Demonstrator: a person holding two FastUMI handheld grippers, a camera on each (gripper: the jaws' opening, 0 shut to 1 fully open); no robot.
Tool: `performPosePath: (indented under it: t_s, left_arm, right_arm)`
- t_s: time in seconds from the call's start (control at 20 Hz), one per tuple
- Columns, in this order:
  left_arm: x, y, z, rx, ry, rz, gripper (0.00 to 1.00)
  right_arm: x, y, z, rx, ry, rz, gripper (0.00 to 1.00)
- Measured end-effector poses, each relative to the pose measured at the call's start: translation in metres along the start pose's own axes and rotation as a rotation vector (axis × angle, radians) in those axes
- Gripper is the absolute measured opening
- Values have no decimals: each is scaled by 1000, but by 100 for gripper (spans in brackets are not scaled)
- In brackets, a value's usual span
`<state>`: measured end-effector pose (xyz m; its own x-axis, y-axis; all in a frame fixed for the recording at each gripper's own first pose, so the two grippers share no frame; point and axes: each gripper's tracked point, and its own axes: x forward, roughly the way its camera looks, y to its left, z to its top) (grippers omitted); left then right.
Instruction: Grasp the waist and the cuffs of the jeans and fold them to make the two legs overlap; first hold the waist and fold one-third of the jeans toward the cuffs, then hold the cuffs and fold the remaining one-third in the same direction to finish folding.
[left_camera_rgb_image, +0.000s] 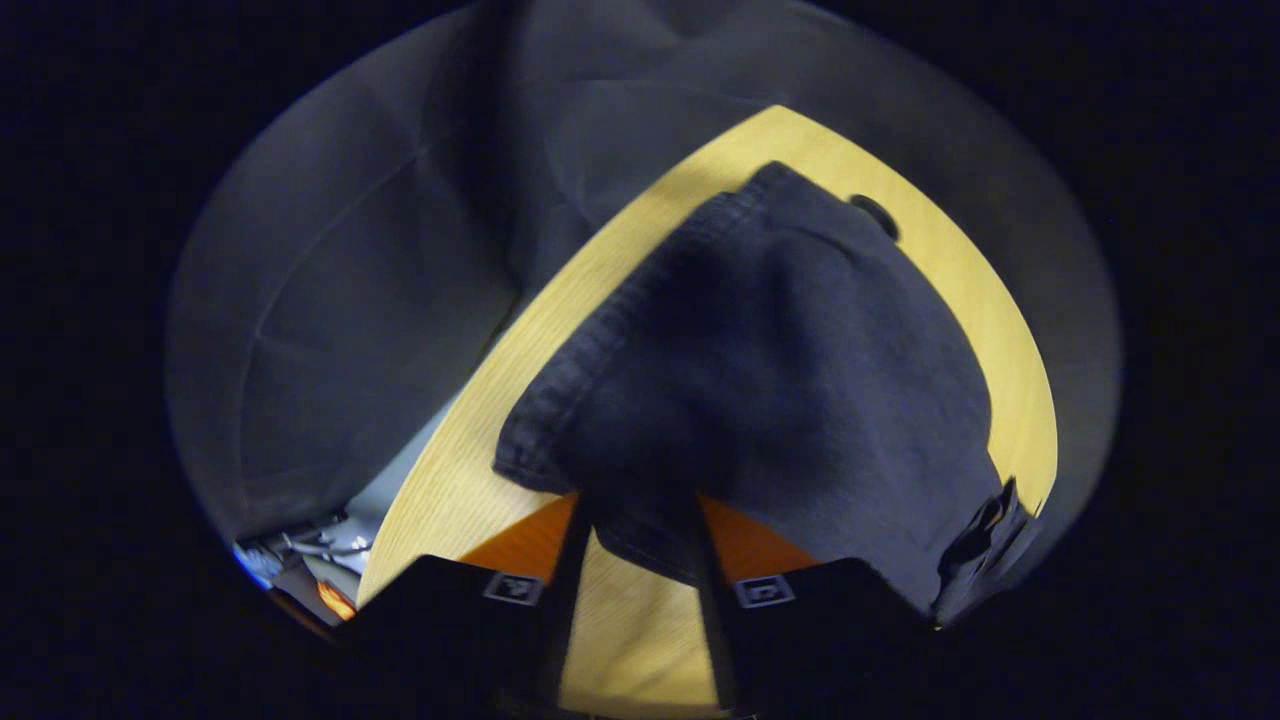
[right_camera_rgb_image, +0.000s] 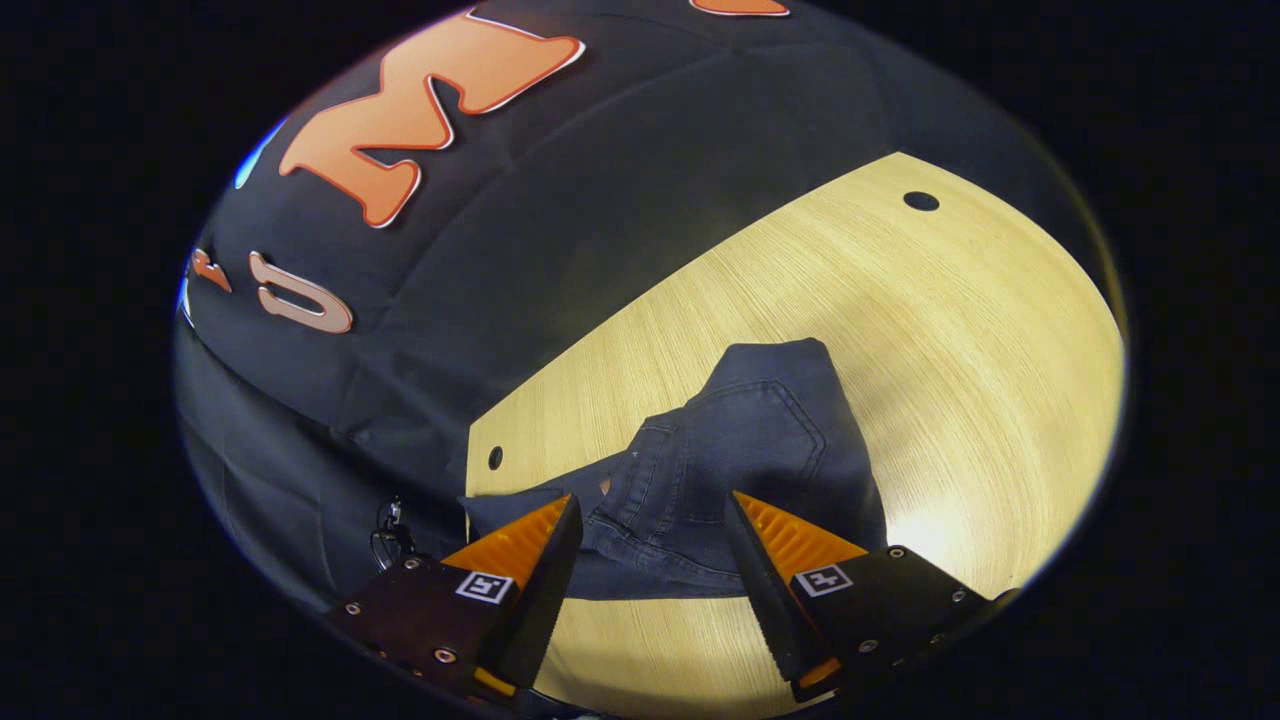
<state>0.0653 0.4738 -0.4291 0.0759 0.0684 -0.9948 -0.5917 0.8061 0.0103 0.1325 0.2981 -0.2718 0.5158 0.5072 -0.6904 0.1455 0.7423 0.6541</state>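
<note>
My left tool (left_camera_rgb_image: 640, 520) and right tool (right_camera_rgb_image: 650, 530) stand spread, pinching nothing. The dark, soft denim jeans (right_camera_rgb_image: 740, 460) lie rumpled on the pale wood-grain table (right_camera_rgb_image: 950, 350), just ahead of both tools.

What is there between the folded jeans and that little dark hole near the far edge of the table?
Nothing: in the right gripper view, only bare wood of the table lies between the jeans and the hole.
</note>
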Motion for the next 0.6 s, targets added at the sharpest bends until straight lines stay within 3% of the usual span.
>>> performPosePath:
  t_s: [0.1,0.2,0.35,0.55,0.6]
  left_arm:
    - [4,-6,1,59,-46,-12,11]
    - [-4,-7,-5,55,-50,-19,4]
    - [-23,-22,8,59,-132,-82,4]
    - [-85,-51,16,172,-282,-144,3]
    - [-102,-59,19,198,-315,-165,3]
  right_arm:
    - [-5,-8,3,1,-3,0,87]
    - [-10,-16,7,-4,-7,0,87]
    - [-19,-24,22,6,-35,5,87]
    - [-28,-33,37,17,-77,8,87]
    - [-29,-36,38,7,-79,2,76]
